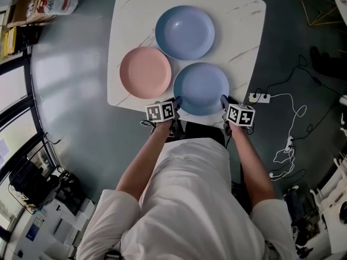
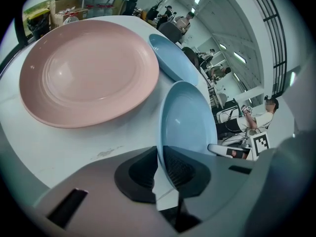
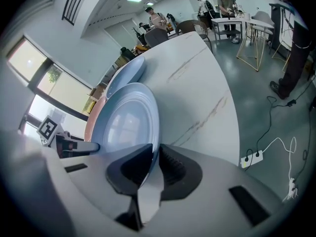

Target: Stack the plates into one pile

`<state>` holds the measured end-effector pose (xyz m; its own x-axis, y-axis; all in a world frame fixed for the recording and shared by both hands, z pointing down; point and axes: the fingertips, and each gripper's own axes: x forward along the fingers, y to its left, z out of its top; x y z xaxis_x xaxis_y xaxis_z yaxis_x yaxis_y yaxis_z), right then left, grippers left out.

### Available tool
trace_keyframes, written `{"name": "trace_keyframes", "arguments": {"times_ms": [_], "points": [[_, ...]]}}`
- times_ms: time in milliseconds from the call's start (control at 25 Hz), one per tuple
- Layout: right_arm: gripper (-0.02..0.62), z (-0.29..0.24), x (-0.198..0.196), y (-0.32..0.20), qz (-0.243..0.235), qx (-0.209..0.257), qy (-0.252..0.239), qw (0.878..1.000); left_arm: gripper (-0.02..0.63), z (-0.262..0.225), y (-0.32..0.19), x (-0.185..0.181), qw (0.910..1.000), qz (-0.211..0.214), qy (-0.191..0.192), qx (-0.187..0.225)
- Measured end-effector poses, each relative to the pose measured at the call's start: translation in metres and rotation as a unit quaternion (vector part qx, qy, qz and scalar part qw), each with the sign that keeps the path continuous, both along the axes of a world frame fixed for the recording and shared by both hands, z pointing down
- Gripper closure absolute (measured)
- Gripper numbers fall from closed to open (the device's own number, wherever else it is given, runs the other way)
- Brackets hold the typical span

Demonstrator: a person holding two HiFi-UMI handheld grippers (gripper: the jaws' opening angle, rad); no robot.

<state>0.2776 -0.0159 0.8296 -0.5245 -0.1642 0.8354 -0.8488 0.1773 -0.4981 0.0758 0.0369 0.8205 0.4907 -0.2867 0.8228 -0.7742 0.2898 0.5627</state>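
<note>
Three plates lie on a white marble table (image 1: 238,20): a far blue plate (image 1: 185,32), a pink plate (image 1: 145,72) at the left, and a near blue plate (image 1: 201,88) by the front edge. My left gripper (image 1: 177,103) grips the near blue plate's left rim (image 2: 163,152), its pads pressed on both faces. At the opposite side, my right gripper (image 1: 224,101) clamps that plate's right rim (image 3: 154,147). The pink plate (image 2: 86,70) and the far blue plate (image 2: 173,58) lie beyond it in the left gripper view.
A power strip (image 1: 259,97) and white cables (image 1: 290,140) lie on the floor to the table's right. Boxes (image 1: 38,7) stand on the floor at the far left. People sit at desks in the background of both gripper views.
</note>
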Motion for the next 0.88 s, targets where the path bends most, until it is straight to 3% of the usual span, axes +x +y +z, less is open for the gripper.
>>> {"name": "trace_keyframes", "arguments": {"times_ms": [560,880], "points": [[0.540,-0.030,-0.043,-0.015,-0.028,0.033,0.000,0.999,0.561,-0.035,-0.009,-0.041,0.9990,-0.023,0.005,0.037],[0.534,-0.046,-0.083,-0.011,-0.022,0.043,0.016,0.999,0.561,-0.048,-0.013,-0.081,0.9988,0.002,0.014,0.047]]}}
